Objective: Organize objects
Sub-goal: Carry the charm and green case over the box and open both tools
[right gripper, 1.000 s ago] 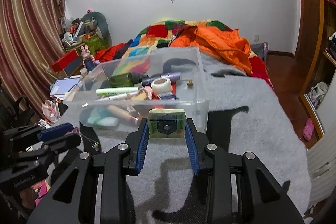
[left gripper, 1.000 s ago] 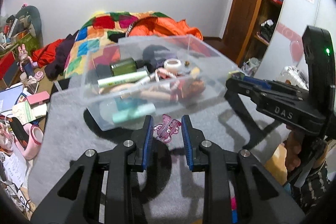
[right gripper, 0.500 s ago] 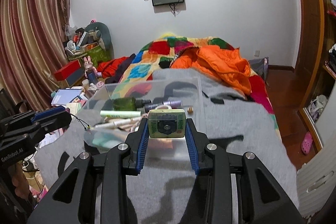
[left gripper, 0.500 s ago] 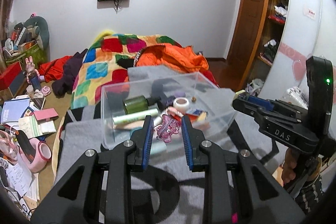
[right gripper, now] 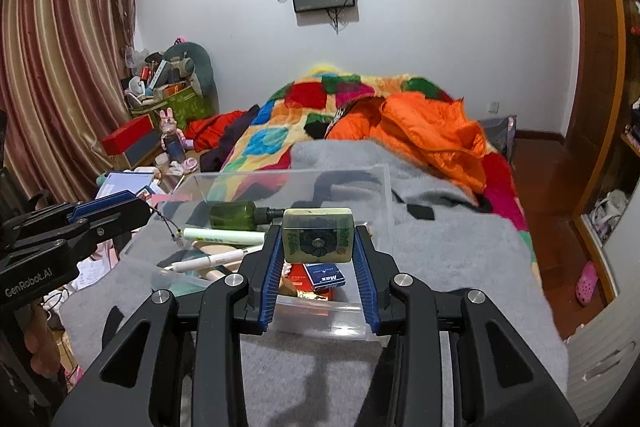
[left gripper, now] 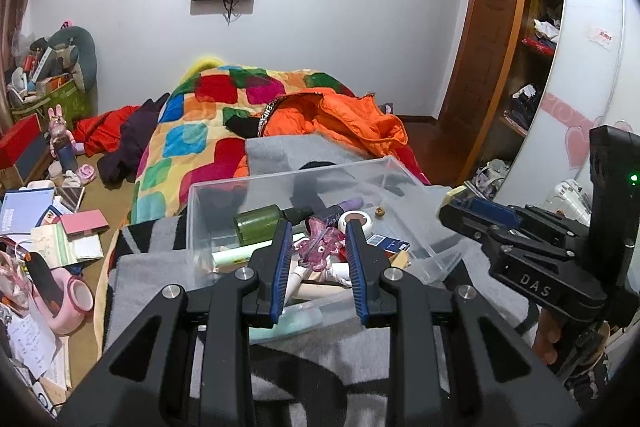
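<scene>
My left gripper [left gripper: 318, 231] is shut on a translucent pink hair clip [left gripper: 320, 251], which hangs above the near side of a clear plastic box [left gripper: 288, 182]. The box stands on a grey blanket [left gripper: 320, 379] and holds a green bottle [left gripper: 260, 225], tubes, a tape roll and a blue packet. My right gripper [right gripper: 318, 231] is shut on a small green and cream tin [right gripper: 318, 243] over the box's near wall [right gripper: 320, 311]. Each gripper shows in the other view: the right gripper [left gripper: 460, 203] beside the box's right corner, the left gripper [right gripper: 132, 205] at its left.
Behind the box lie a patchwork quilt [left gripper: 200, 115] and an orange jacket [left gripper: 340, 119]. Books, papers and a pink pot [left gripper: 72, 303] crowd the floor on the left. A wardrobe and door [left gripper: 492, 67] stand on the right.
Both grippers have risen and come forward over the box, so I see down into it. The clip and the tin stay gripped as before.
</scene>
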Available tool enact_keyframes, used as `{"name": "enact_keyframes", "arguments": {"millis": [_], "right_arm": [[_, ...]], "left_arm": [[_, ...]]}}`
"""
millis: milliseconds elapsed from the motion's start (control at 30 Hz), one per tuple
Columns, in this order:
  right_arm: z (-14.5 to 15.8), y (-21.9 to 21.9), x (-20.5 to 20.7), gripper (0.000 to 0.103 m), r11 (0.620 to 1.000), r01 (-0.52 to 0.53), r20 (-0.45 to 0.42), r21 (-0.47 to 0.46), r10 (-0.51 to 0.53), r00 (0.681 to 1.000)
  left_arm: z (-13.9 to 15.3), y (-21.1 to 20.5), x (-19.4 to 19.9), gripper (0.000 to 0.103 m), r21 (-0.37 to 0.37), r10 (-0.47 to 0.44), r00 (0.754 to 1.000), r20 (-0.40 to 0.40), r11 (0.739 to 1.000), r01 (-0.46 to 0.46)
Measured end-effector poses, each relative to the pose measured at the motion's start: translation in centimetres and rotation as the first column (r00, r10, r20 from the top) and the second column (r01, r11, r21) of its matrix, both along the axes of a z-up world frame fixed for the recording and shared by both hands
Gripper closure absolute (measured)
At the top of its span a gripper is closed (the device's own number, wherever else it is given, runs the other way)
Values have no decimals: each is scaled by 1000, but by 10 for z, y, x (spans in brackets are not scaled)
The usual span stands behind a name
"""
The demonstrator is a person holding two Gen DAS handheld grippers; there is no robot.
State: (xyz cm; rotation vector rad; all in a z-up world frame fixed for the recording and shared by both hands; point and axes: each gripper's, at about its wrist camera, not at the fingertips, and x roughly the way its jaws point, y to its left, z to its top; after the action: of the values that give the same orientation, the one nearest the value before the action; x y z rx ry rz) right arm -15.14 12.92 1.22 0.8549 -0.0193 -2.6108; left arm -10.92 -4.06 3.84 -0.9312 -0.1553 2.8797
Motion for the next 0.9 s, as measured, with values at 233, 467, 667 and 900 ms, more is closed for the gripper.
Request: {"name": "enact_keyframes", "arguments": {"millis": [233,467,667,900], "right_arm": [[-24,-3,-16,72,1000,-22,79,6,22,997],[-33,-10,-18,72,998,-51,95,25,48,994],[-28,-5,-15,66,999,-54,98,1,54,994],[-16,0,-3,59,999,-50,72,-14,51,996]], "left_arm": [[-26,-1,-23,76,9,1,998,66,1000,-1],[-49,-5,-36,76,24,14,992,122,1000,-17],[-46,-4,-32,76,8,18,994,106,1000,-19],[-36,0,-19,74,-5,17,996,83,1000,-16]]}}
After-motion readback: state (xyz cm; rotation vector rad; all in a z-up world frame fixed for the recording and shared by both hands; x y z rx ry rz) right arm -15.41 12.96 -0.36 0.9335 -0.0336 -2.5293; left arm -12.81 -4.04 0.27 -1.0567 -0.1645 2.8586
